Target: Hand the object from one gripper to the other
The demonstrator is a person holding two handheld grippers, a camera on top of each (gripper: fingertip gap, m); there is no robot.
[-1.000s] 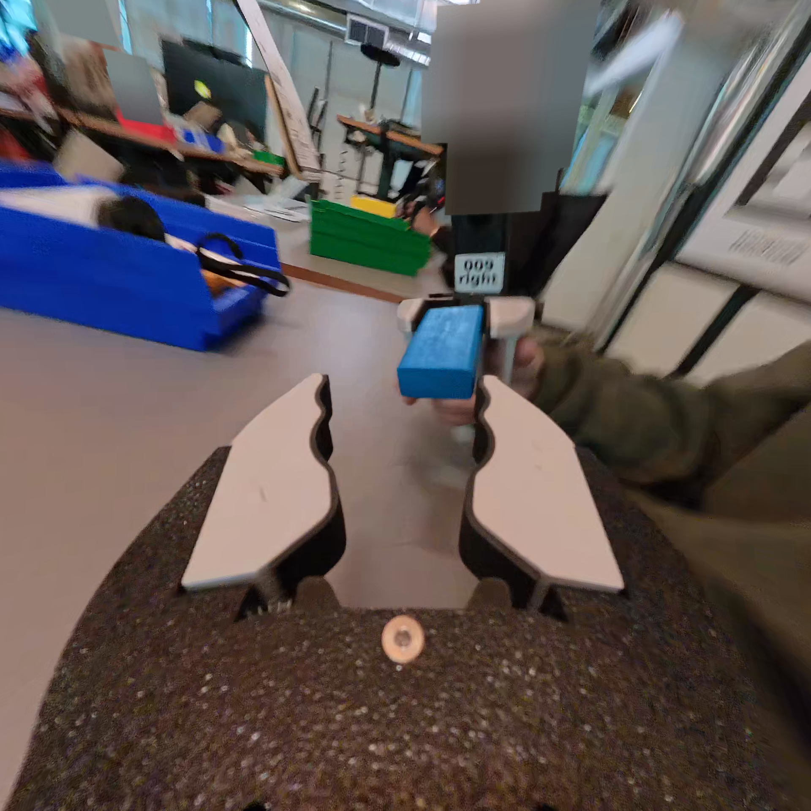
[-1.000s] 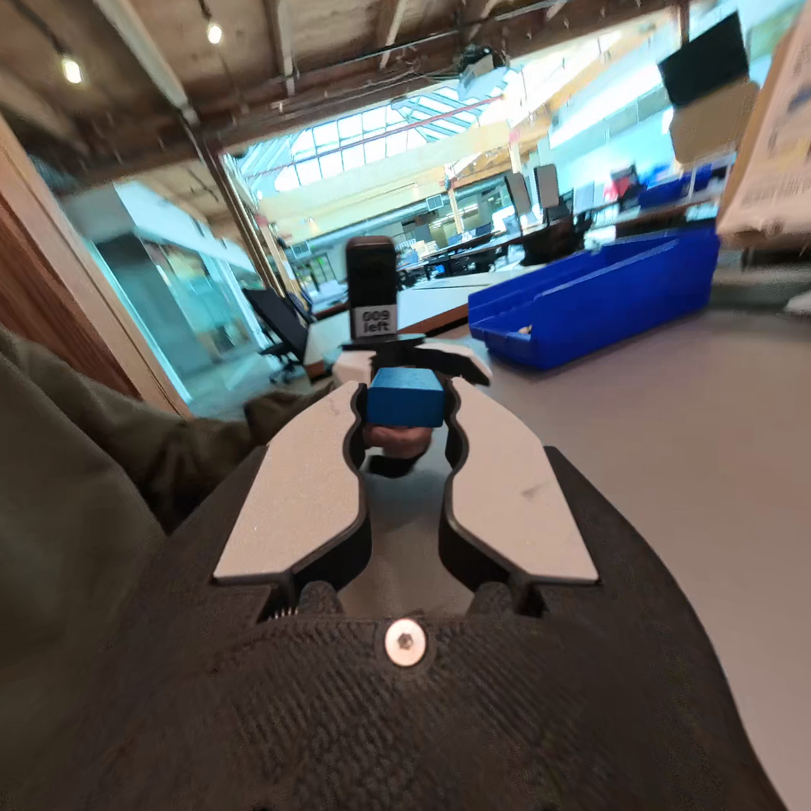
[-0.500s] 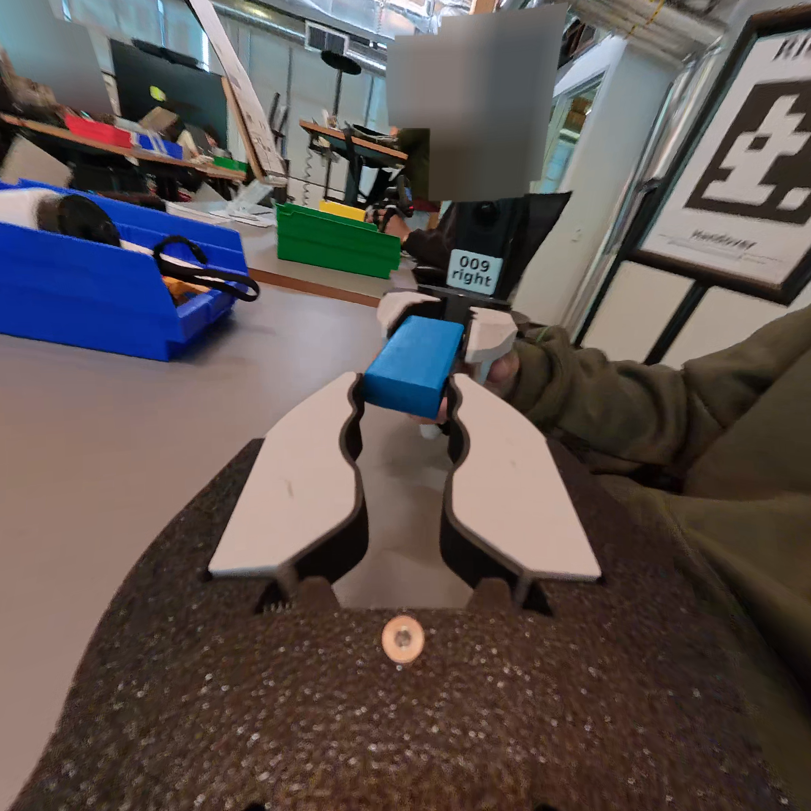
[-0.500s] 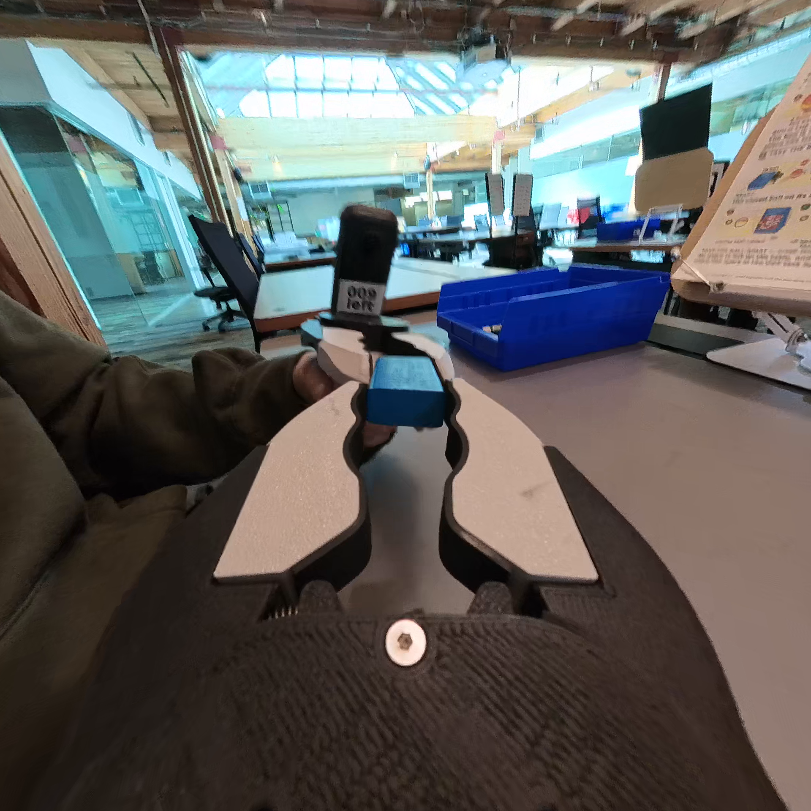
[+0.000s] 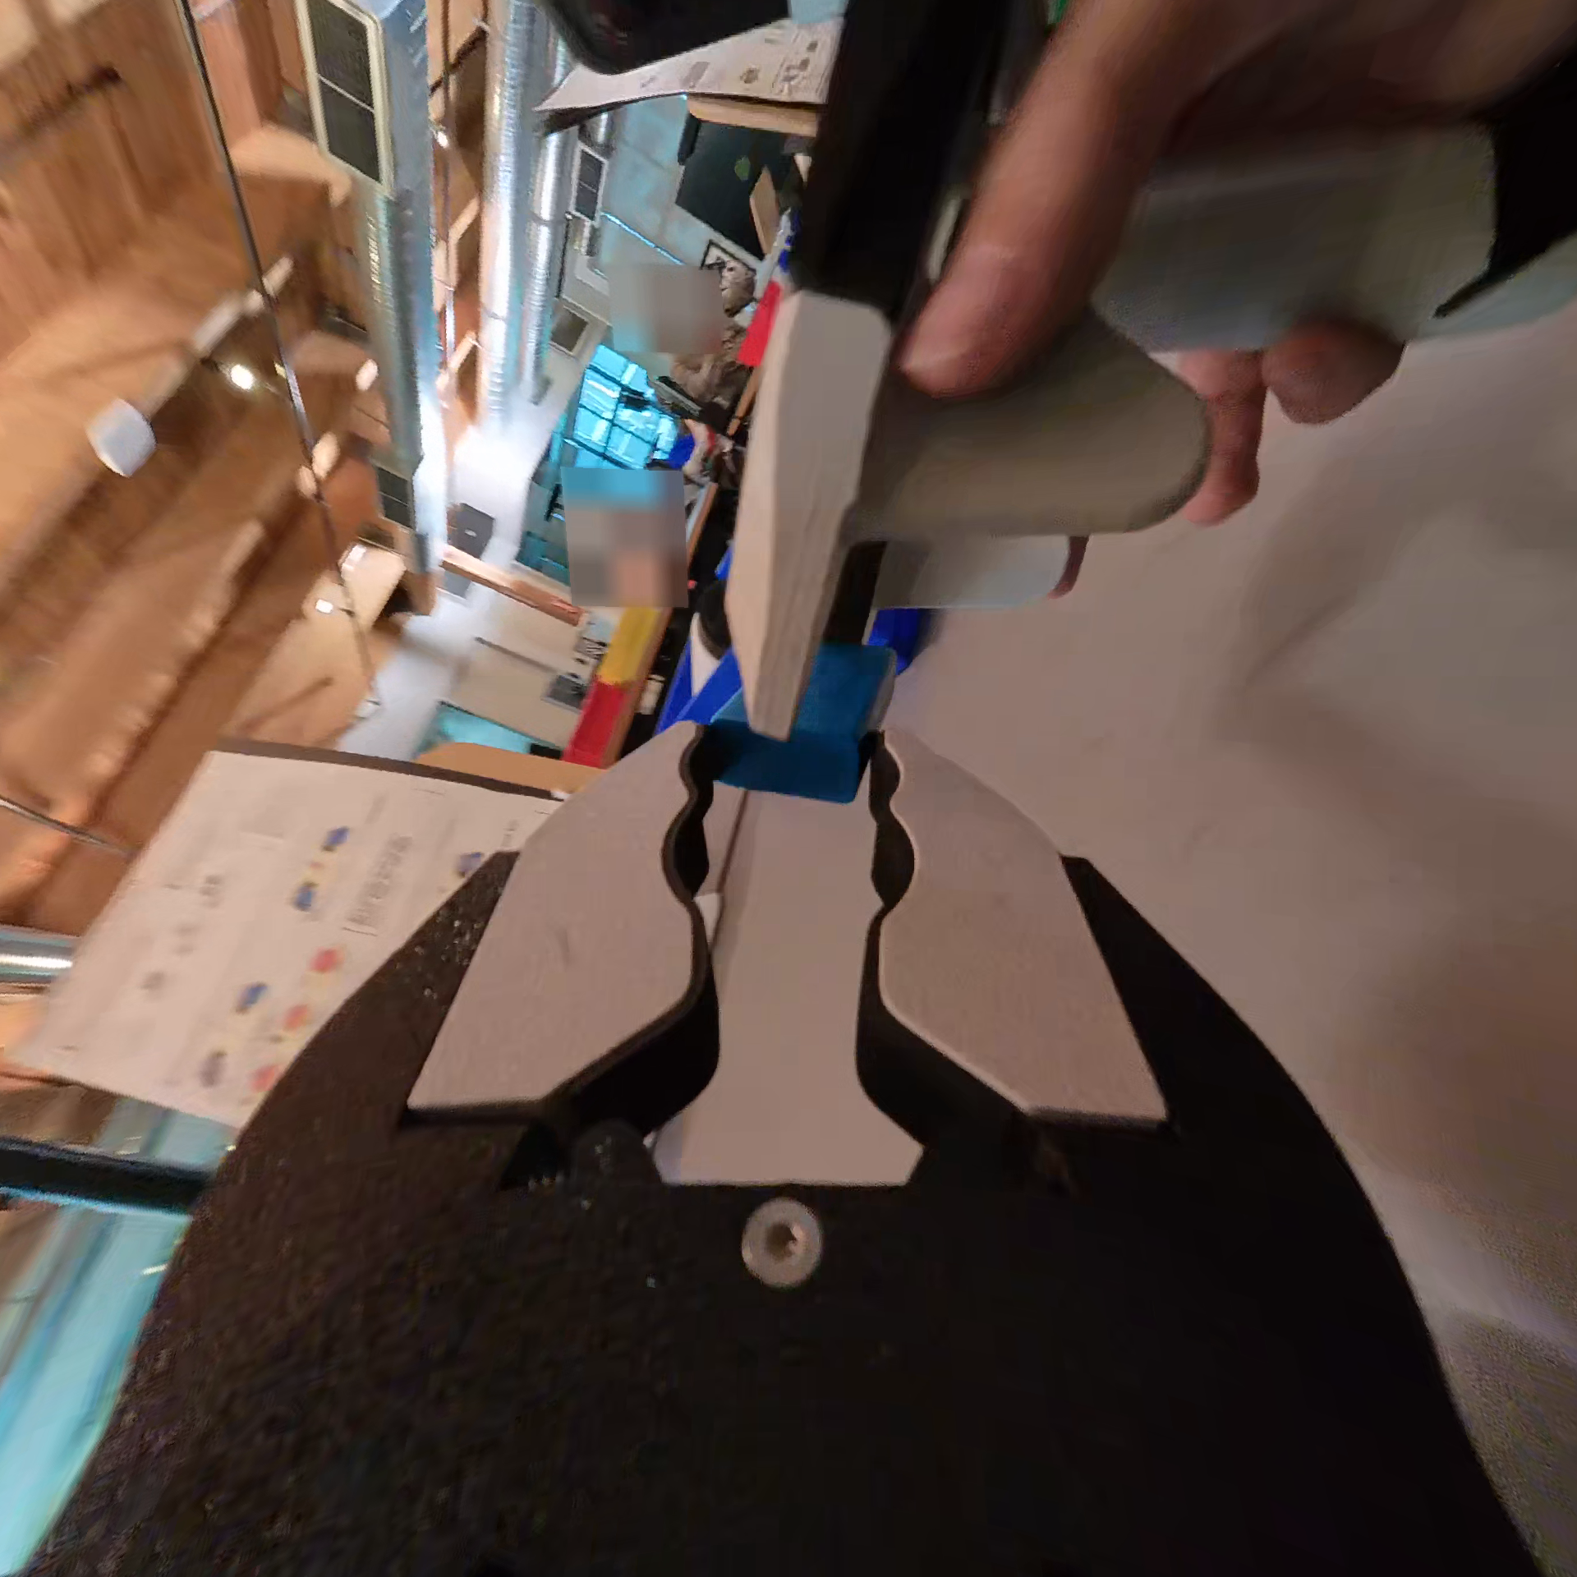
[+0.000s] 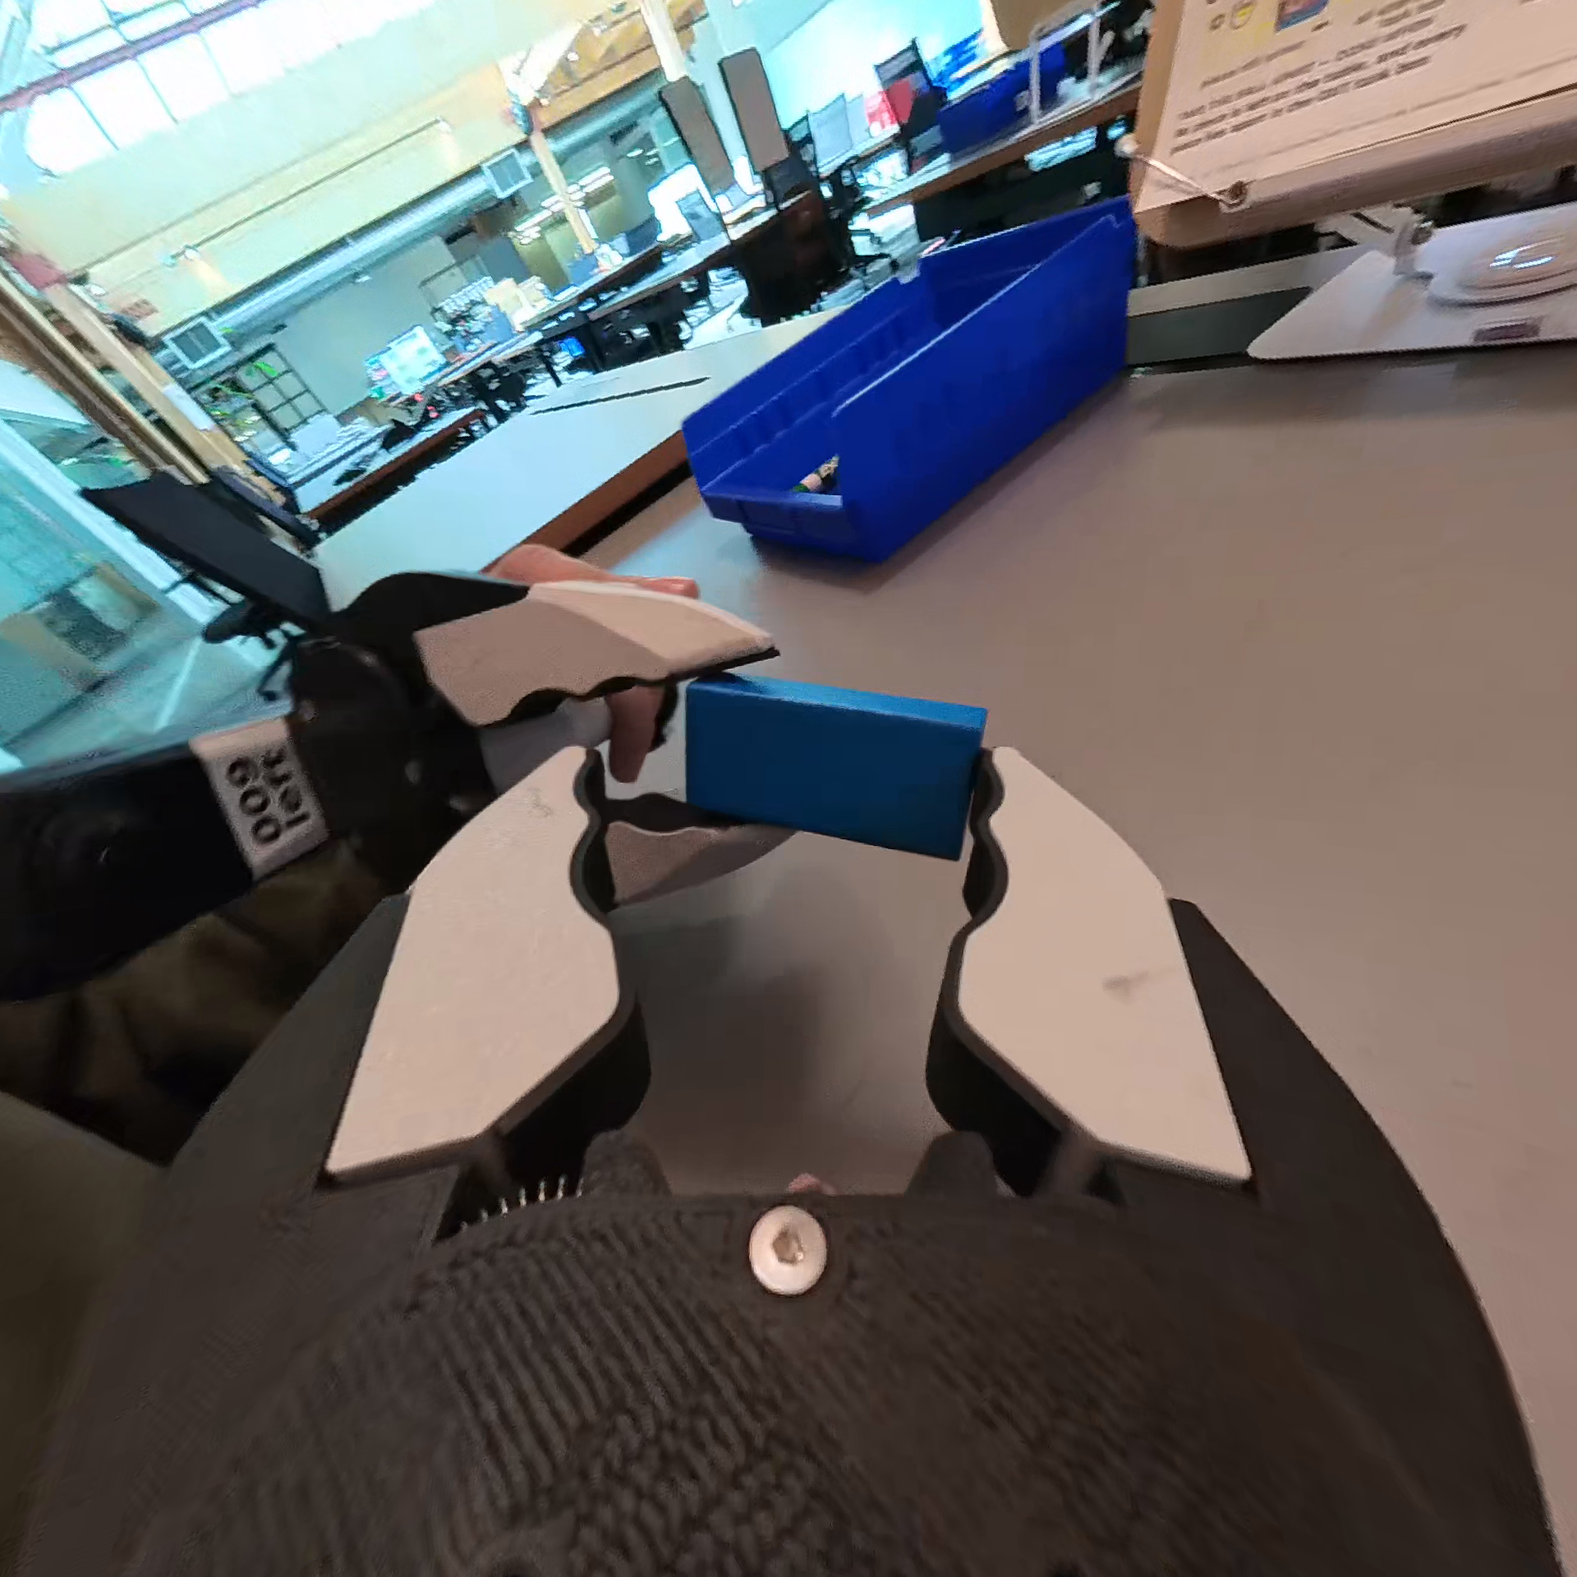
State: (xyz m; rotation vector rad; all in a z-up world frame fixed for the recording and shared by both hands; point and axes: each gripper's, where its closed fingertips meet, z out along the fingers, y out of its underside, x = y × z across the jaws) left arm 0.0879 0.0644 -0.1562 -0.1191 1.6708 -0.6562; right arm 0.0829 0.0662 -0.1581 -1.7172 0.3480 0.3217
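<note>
Blue block [image 6: 832,776] clamped at one end between left gripper [image 5: 785,755] fingers — right gripper [image 6: 781,789] fingers spread wide, released, straddling block above grey surface [image 6: 1280,640].

surface: grey table [image 6: 1280,683] | on it: blue bin [image 6: 939,410], white stand base [image 6: 1399,316]

Bright daylight from far skylight windows [image 6: 256,94]; left wrist view motion-blurred, rolled sideways; wide-angle edges bend.
</note>
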